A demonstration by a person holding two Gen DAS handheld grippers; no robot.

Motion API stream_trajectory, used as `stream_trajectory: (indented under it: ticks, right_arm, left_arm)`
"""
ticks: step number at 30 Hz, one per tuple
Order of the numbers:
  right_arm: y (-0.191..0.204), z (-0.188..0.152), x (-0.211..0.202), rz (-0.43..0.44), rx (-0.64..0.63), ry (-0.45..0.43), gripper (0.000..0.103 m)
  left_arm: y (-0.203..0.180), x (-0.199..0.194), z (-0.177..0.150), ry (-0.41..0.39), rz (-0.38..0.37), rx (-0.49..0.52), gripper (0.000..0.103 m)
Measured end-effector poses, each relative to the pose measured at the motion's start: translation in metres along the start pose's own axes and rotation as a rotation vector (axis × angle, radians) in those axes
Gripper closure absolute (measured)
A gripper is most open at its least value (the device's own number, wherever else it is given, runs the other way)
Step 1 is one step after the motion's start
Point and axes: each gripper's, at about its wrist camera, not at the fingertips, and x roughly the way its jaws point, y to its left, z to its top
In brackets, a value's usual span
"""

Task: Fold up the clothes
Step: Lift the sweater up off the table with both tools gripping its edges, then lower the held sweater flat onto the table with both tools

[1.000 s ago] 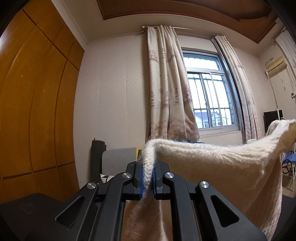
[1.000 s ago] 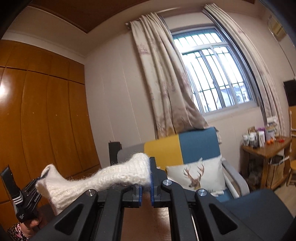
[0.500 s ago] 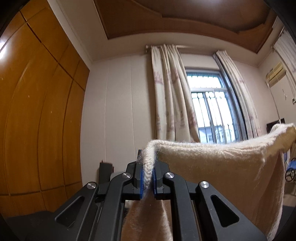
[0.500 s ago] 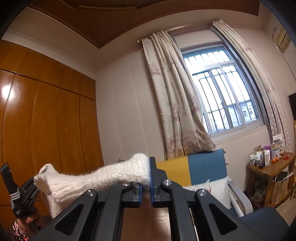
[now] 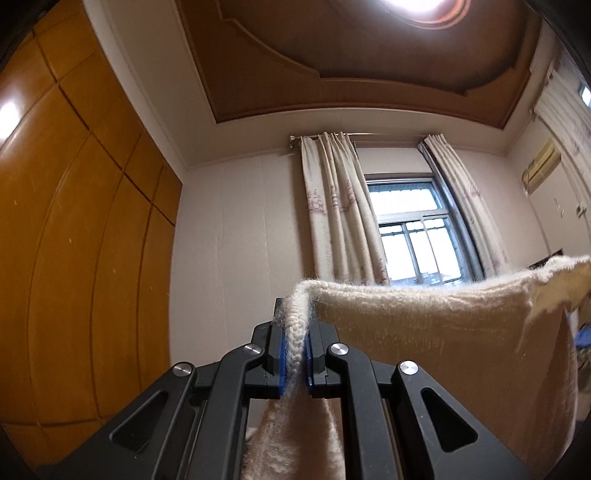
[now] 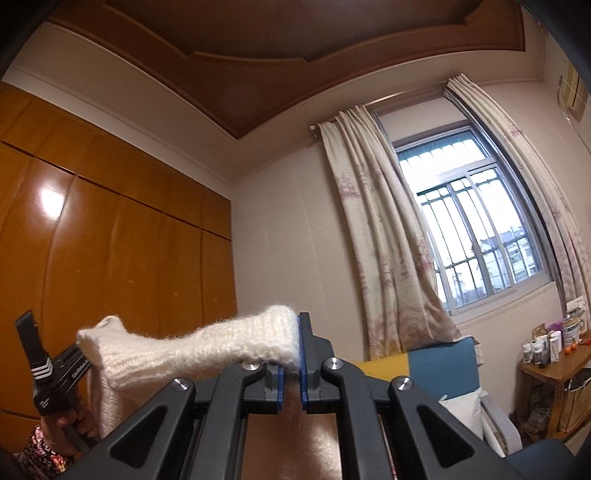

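Left gripper (image 5: 294,350) clamped tight on a ribbed edge of the cream knit sweater (image 5: 436,332), blue pads (image 5: 282,363) pressed on either side of the fold. From that pinch the hem runs taut to the right, lifted clear in the air, rest of the cloth hanging below in a sheet. Right gripper (image 6: 291,363) also pinched shut on the sweater (image 6: 207,347), the thick knit bunched against its left pad (image 6: 280,380) and stretching away left toward the left gripper (image 6: 55,373), seen there from the side, with the person's hand (image 6: 70,424) wrapped round its handle. Both cameras tilted upward. Behind: brown wardrobe (image 5: 81,236) on the left wall, recessed brown ceiling (image 5: 351,62) with a lit lamp (image 5: 417,7), pale curtains (image 5: 340,214) flanking a barred window (image 5: 417,232). Right view low down: chair (image 6: 436,360) with yellow and blue back, white cushion (image 6: 465,410), side table (image 6: 554,365) crowded with bottles (image 6: 546,347).
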Motion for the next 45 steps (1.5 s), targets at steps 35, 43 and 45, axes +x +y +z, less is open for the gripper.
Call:
stream_trajectory:
  ticks: [35,43,45]
  right_arm:
    - [-0.21,-0.394,0.192,-0.396,0.345,0.808,0.099]
    - [-0.251,-0.466,0.238,-0.453,0.376,0.945,0.099]
    - [-0.26,-0.479,0.251,-0.462,0.373,0.964,0.099]
  left_arm:
    - [-0.05,0.174,-0.474,0.815,0.091,0.126,0.094]
    - [-0.063,0.231,-0.554,1.009,0.116,0.179,0.093]
    - [-0.067,0.245,-0.562,1.02,0.115,0.225,0.093]
